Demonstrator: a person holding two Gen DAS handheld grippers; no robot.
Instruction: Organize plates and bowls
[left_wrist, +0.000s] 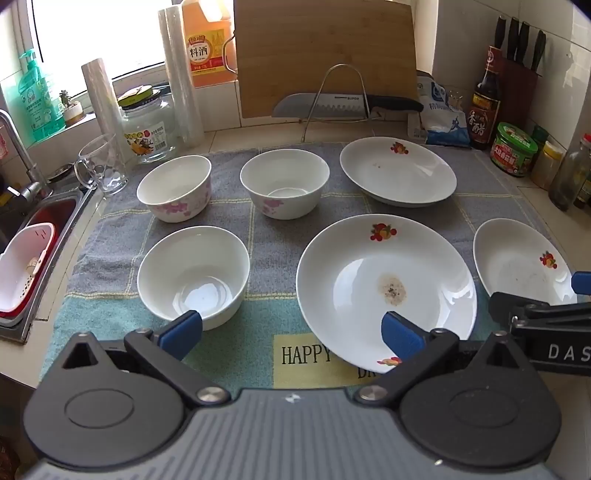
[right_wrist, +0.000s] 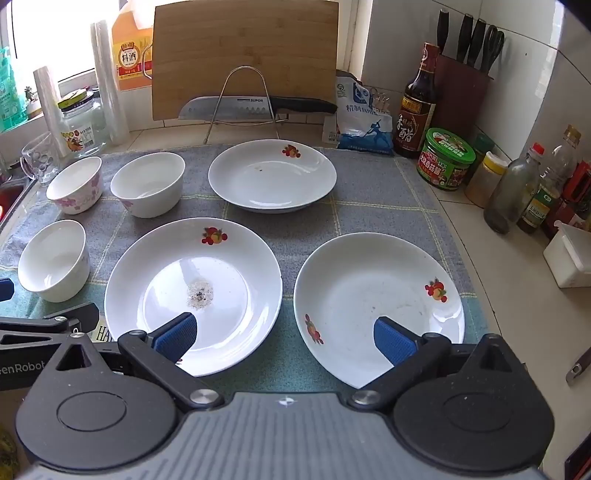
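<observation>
The left gripper (left_wrist: 291, 334) hangs with its fingers spread wide and empty — a plain bowl (left_wrist: 194, 271) past the left fingertip, the stained plate (left_wrist: 386, 290) under the right one. The right gripper (right_wrist: 284, 339), equally spread, straddles the gap between that plate (right_wrist: 192, 291) and the right-hand plate (right_wrist: 378, 308) on the cloth-covered table (right_wrist: 509, 295).

Counter (right_wrist: 491, 332) bears towel (right_wrist: 369, 206); towel bears dishes.
</observation>
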